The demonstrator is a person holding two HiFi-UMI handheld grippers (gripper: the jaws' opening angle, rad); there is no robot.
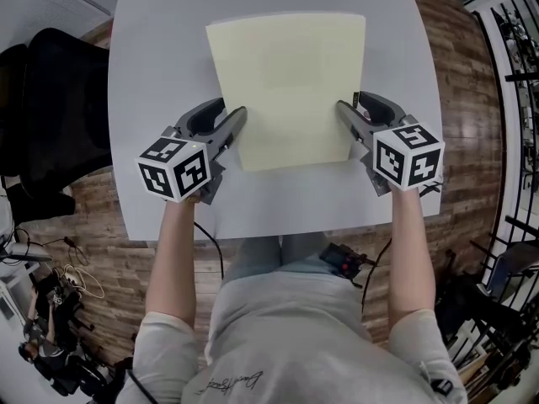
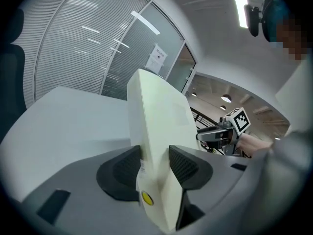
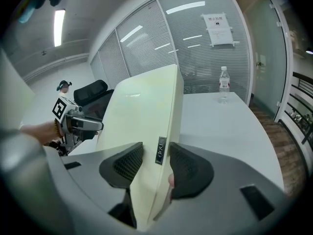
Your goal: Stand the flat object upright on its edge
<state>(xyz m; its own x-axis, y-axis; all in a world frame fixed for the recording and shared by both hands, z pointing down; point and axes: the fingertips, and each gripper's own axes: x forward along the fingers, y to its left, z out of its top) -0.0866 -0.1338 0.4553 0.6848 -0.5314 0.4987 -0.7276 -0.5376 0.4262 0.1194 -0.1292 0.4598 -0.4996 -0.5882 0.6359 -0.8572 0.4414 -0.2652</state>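
Left gripper (image 1: 239,118) and right gripper (image 1: 342,109) each clamp one side edge of the pale yellow flat panel (image 1: 290,82), which is tilted, far end raised, over the grey table (image 1: 160,99).

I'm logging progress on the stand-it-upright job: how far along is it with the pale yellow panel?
Done: the left gripper and right gripper each clamp a side edge of the pale yellow panel. In hand: the panel looks tilted up from the white table, not flat. Left: bring it fully upright on its edge and let go. Whether its far edge touches the table, I can't tell.
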